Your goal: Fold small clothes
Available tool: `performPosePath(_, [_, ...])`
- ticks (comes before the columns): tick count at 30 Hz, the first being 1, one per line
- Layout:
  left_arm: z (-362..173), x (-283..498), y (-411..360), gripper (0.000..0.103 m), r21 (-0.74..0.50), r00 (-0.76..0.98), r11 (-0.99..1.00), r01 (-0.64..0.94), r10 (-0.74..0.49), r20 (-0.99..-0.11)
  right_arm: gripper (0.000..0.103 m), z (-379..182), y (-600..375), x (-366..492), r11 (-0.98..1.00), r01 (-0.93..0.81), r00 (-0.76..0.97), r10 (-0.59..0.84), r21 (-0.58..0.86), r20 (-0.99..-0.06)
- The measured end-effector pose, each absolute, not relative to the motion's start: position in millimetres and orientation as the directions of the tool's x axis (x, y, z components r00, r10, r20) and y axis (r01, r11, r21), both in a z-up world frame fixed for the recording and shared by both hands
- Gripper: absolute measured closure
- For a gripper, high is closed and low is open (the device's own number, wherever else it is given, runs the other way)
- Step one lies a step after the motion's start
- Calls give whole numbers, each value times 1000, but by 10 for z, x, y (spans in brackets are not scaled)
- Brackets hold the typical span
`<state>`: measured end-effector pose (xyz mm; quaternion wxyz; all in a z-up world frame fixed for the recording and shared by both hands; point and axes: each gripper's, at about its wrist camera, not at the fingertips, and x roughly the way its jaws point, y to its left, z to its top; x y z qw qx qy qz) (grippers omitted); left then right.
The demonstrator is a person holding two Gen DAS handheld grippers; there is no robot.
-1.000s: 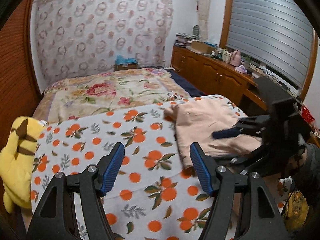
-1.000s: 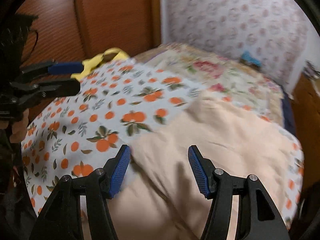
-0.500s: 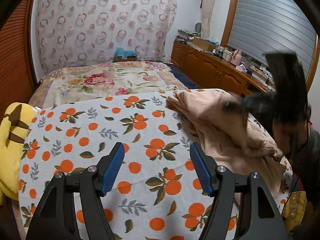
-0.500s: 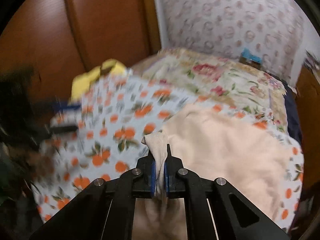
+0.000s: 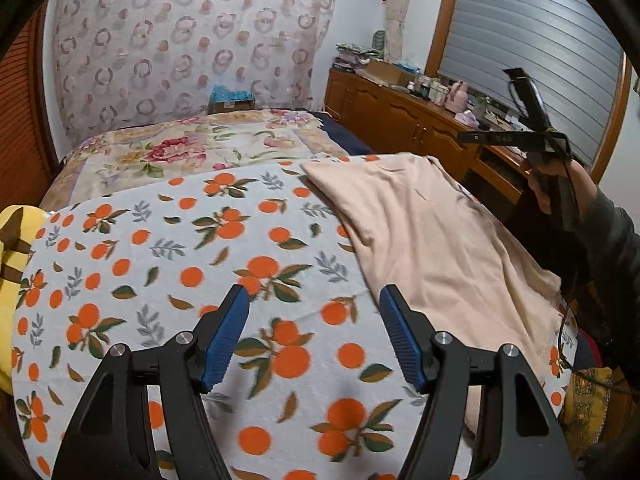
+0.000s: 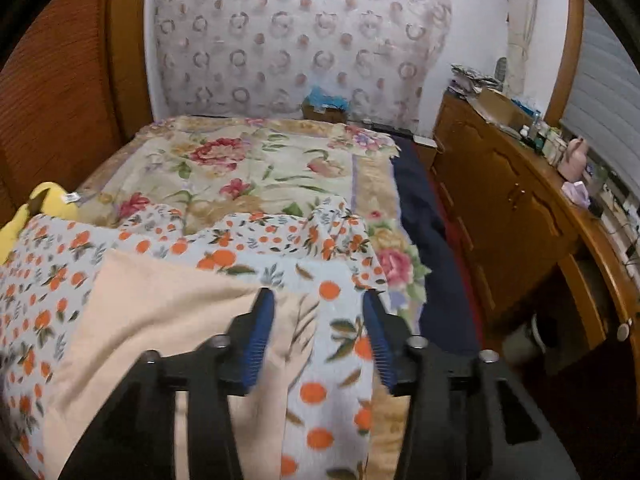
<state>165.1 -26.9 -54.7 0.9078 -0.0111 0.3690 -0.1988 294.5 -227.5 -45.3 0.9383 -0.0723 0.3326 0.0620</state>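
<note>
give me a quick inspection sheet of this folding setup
surface: orange-print cloth spread over the bed
job's things: peach garment lying loose and unfolded on the cloth's right side
clutter: yellow plush toy at the left edge
grippers: left tool open over bare cloth, holding nothing; right tool opening, nothing pinched
cables: black cord hanging by the sleeve
surroundings: floral bedspread, wooden cabinet with small items on top

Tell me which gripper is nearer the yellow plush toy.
Left. The left gripper hovers over the orange-print cloth beside the yellow plush toy; the right gripper is across the peach garment, farther off.
</note>
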Motion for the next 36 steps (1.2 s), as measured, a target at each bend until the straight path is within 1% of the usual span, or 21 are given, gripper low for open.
performPosePath(2, [-542,1600,-362,34,-162,643,915,368,-377,-667,45,-499,-2226,2659,981,-177,776,87,-83,-624])
performPosePath(7, [-551,1455,-620,34,-159,624,897,412,-405,-668,45,-511,-2388,1985,970,-238,766,159,-45,-623])
performPosePath(11, [-609,1317,-829,34,-151,601,884,443,-418,-682,45,-481,-2692,1397,960,-279,734,201,-17,-649])
performPosePath(14, [-654,1192,-915,34,-157,582,874,460,-431,-690,45,-657,-2724,1107,955,-298,697,229,16,-680])
performPosePath(17, [-696,1052,-958,34,-142,576,872,469,-424,-699,45,-828,-2805,941,952,-304,668,225,16,-709])
performPosePath(18, [-708,1009,-961,34,-143,570,871,470,-423,-704,46,-876,-2827,943,954,-299,663,216,11,-717])
performPosePath(19, [-719,988,-959,34,-146,564,869,472,-426,-708,62,-913,-2855,953,957,-290,661,209,12,-721])
performPosePath(20, [-729,974,-959,34,-149,558,867,475,-428,-711,95,-937,-2890,945,958,-286,658,213,23,-722])
performPosePath(21, [-742,959,-958,34,-150,553,866,477,-428,-715,100,-943,-2914,906,958,-287,660,220,30,-719])
performPosePath(23, [-777,929,-970,34,-150,542,863,482,-428,-723,100,-860,-2920,801,961,-275,705,215,19,-676])
performPosePath(24, [-790,911,-980,34,-152,535,860,486,-431,-726,100,-820,-2952,770,964,-263,712,208,20,-670])
performPosePath(26, [-817,887,-1001,34,-162,525,856,491,-439,-729,100,-825,-3056,732,977,-215,707,165,13,-688])
performPosePath(29, [-864,846,-1048,34,-208,492,840,500,-474,-731,100,-892,-3101,736,976,-215,696,166,18,-699])
performPosePath(31, [-895,813,-1088,34,-216,477,832,511,-483,-735,99,-935,-3082,762,978,-209,694,152,6,-703])
performPosePath(33, [-904,778,-1114,34,-212,474,830,517,-483,-736,88,-937,-3092,781,980,-196,697,154,21,-701])
performPosePath(35, [-907,759,-1123,34,-212,471,827,521,-485,-736,56,-923,-3075,817,985,-168,698,137,24,-703])
performPosePath(36, [-910,754,-1122,34,-211,469,826,523,-485,-738,55,-943,-3084,804,987,-160,699,133,28,-703])
